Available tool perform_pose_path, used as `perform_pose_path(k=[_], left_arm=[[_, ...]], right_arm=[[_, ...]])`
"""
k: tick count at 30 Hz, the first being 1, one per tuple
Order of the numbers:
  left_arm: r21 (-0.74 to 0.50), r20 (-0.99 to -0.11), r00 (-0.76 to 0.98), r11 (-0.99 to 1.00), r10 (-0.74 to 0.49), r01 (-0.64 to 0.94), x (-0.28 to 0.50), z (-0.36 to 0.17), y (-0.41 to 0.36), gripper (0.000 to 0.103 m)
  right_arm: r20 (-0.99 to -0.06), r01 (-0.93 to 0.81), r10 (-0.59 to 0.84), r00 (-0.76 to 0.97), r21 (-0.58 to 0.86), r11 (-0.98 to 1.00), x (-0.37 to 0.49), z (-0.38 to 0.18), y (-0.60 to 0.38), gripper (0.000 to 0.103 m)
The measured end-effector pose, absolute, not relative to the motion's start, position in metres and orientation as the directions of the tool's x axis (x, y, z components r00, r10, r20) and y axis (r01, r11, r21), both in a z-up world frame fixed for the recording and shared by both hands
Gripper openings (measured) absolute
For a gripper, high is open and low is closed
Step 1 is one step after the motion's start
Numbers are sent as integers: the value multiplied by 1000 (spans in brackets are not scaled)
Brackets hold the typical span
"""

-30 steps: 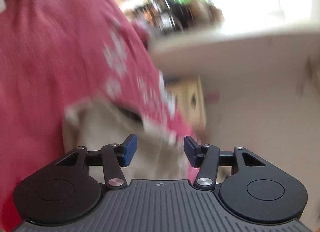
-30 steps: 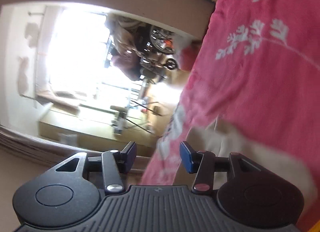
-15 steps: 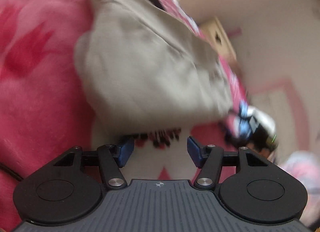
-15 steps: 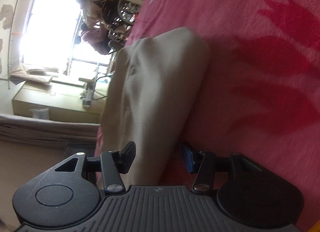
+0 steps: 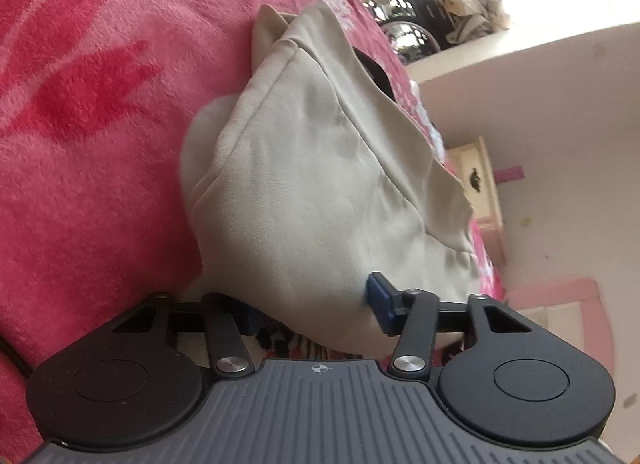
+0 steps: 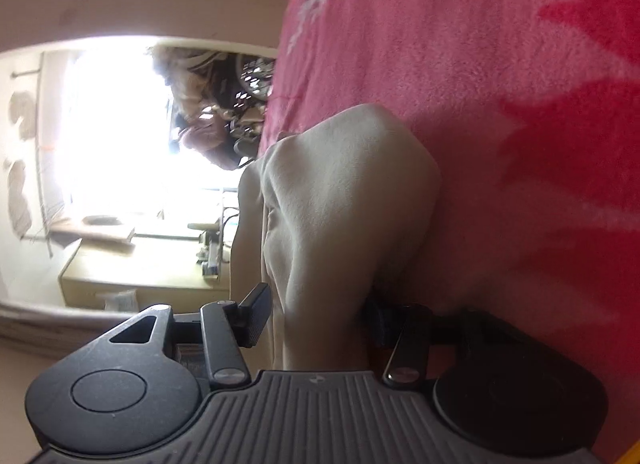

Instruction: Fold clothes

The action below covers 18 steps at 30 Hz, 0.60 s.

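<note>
A folded beige garment point(image 5: 320, 184) lies on a pink blanket point(image 5: 100, 144) with red leaf shapes. My left gripper point(image 5: 314, 308) straddles its near end. Thick fabric fills the gap, one blue pad point(image 5: 378, 300) rests against its side, and the other pad is half hidden under the cloth. The jaws are closing. In the right wrist view the same beige garment point(image 6: 344, 204) runs between the fingers of my right gripper point(image 6: 316, 320). Those jaws stand apart around it, and the far pad is in shadow against the blanket point(image 6: 500, 64).
The blanket's edge drops off toward a cream cabinet point(image 5: 480, 184) and a pink-framed piece point(image 5: 560, 296) by the wall. A wheel and piled clutter point(image 5: 416, 32) lie beyond. A wooden desk point(image 6: 140, 264) stands under a bright window point(image 6: 112, 124).
Both grippers swung down from views of the room onto the blanket. The beige garment, earlier ahead of the fingers, now sits between the fingers of each gripper.
</note>
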<state>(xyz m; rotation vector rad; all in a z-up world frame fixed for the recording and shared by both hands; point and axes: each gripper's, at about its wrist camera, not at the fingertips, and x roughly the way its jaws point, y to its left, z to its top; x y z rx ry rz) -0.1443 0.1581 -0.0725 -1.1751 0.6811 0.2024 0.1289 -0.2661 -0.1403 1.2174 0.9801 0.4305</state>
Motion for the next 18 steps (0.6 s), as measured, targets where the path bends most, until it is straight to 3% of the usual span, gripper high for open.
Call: perform_pose_path(k=[5,10,11,12,13,18], left_arm=[[-787,-581,791,383,-194,-484,-151,-79,163,45],[-769,-594,785,412,-176,-489,-146,-77,162,41],[-755,-605,779,430,-167,-494,-145,-75,161,35],[-743,-612,775,451,-158,-495,-146,-73,159,29],[-735,-616,774,465,-150,-495,-148,-70,158,26],[-747,-602,786,444,-137,-495,-155,-50,170,19]], right_arm=[[-496,223,608,619,854,470,104,-122,-280,55],[-507,188,627,591,843,505,131,-126,-263,57],[-520,180,615,593,830,527,133,-123,-257,55],[-531,173,602,596,817,550,136,-120,-251,37],[-543,166,589,598,804,571,138,-117,-245,26],[-486,115,582,652,822,557,115,-90,-243,20]])
